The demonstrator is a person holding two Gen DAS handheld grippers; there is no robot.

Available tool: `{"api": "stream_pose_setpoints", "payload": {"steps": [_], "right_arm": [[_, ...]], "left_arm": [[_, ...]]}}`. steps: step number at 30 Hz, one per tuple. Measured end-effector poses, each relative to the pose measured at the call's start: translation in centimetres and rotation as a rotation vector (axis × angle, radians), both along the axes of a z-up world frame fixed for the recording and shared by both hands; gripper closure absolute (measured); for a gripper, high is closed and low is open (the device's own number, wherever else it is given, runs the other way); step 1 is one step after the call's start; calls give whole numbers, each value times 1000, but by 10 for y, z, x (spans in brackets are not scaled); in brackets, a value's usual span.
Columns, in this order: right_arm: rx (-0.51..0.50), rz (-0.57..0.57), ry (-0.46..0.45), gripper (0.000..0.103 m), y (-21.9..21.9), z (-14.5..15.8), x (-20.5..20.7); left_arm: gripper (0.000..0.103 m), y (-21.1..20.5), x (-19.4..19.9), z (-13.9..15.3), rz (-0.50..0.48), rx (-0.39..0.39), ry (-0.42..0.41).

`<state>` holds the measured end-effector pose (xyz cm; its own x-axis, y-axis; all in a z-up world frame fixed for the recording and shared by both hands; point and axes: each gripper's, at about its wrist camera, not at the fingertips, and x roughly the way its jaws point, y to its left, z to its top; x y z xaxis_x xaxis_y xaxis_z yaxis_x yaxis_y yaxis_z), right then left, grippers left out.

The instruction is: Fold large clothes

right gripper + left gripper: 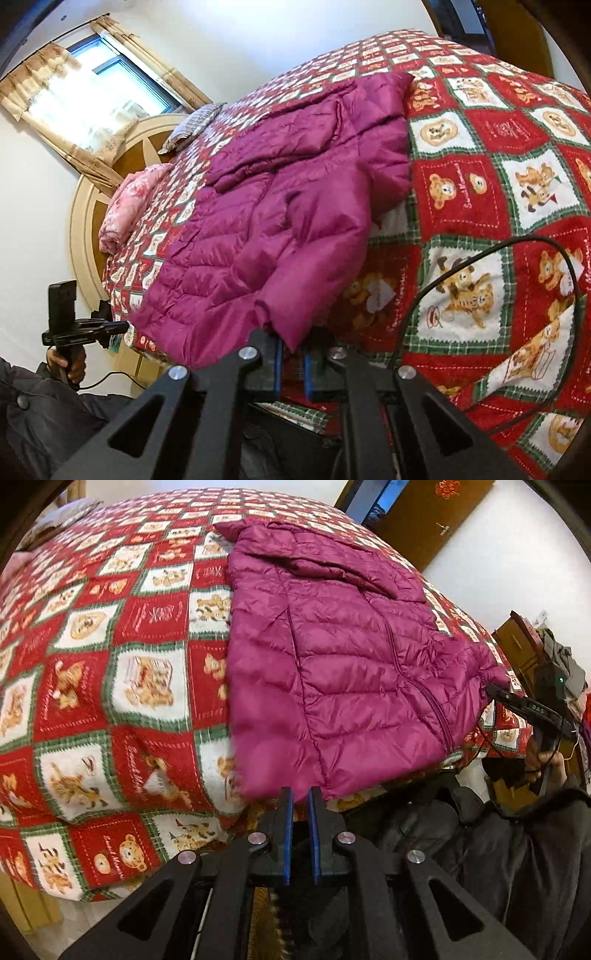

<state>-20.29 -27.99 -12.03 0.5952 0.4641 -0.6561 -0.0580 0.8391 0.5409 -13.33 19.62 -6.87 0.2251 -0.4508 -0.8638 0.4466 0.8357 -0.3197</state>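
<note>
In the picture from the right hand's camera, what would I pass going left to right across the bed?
The other hand-held gripper → pink folded bedding → purple puffer jacket → teddy-bear bedspread.

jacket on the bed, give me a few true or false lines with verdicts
1. The jacket is magenta and quilted. True.
2. It lies on a plain blue sheet. False: the blanket under it is a red, white and green bear print.
3. The left gripper sits at the jacket's near hem. True.
4. The jacket is folded into a small square. False: it is mostly spread out.
5. The right gripper is at the jacket's edge. True.
</note>
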Motion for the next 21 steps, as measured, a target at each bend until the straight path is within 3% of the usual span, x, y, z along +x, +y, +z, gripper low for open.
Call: {"api": "stream_pose_setpoints", "payload": {"steps": [5,8,11,13,16,21], "right_arm": [[1,-13,-4,92,-7,1,-5],[21,-36,3,92,-11,-5,-8],[14,-51,19,92,-10,-10,-10],[14,-62,29,92,-11,-11,-12],[15,-65,36,92,-10,-9,-12],[21,-61,63,88,-8,-15,0]], "left_arm": [[95,0,21,16,19,-58,-76],[93,-5,48,-2,43,-11,-97],[92,-9,77,-50,91,59,25],[92,-9,83,-72,103,34,121],[91,-6,81,-78,104,-1,126],[70,6,79,-81,88,-95,193]]}}
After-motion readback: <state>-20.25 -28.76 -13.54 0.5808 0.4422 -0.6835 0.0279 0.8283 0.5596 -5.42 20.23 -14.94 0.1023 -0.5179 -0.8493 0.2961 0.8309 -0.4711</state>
